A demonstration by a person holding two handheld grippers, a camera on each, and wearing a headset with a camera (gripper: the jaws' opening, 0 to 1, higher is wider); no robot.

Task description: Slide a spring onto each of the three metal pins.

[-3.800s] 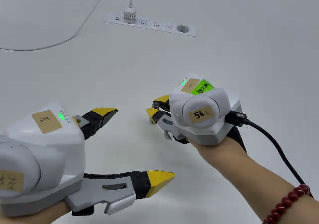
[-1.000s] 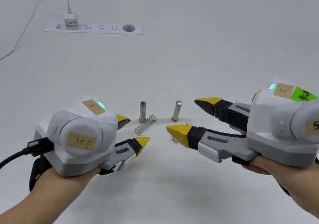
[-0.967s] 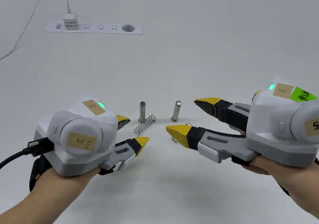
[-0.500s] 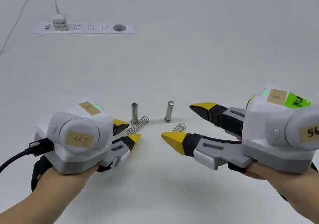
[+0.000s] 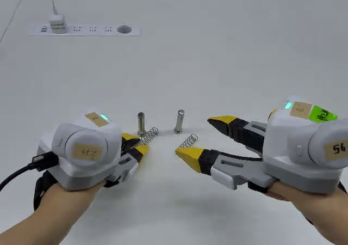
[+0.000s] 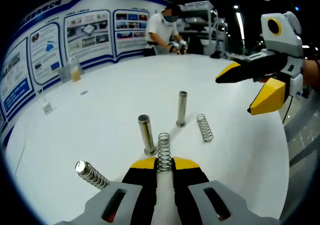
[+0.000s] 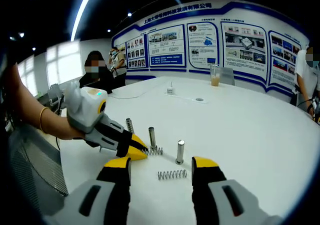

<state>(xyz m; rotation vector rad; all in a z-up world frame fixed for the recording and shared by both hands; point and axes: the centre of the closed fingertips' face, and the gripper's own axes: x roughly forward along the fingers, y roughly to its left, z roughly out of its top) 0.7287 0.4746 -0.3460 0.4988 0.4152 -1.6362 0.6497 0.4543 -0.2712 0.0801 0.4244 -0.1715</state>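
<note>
Fingers (image 6: 145,165) of the left gripper (image 6: 164,166) have now been closed on a spring (image 6: 163,147), right gripper (image 7: 162,163) held spread; threading onto the nearest pin (image 6: 146,134) is judged next.

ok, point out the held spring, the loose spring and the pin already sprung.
held spring (image 6: 163,148), left gripper view, middle coils.
loose spring (image 7: 172,174), right gripper view, middle coils.
sprung pin (image 6: 94,175), left gripper view, coiled shaft.
</note>
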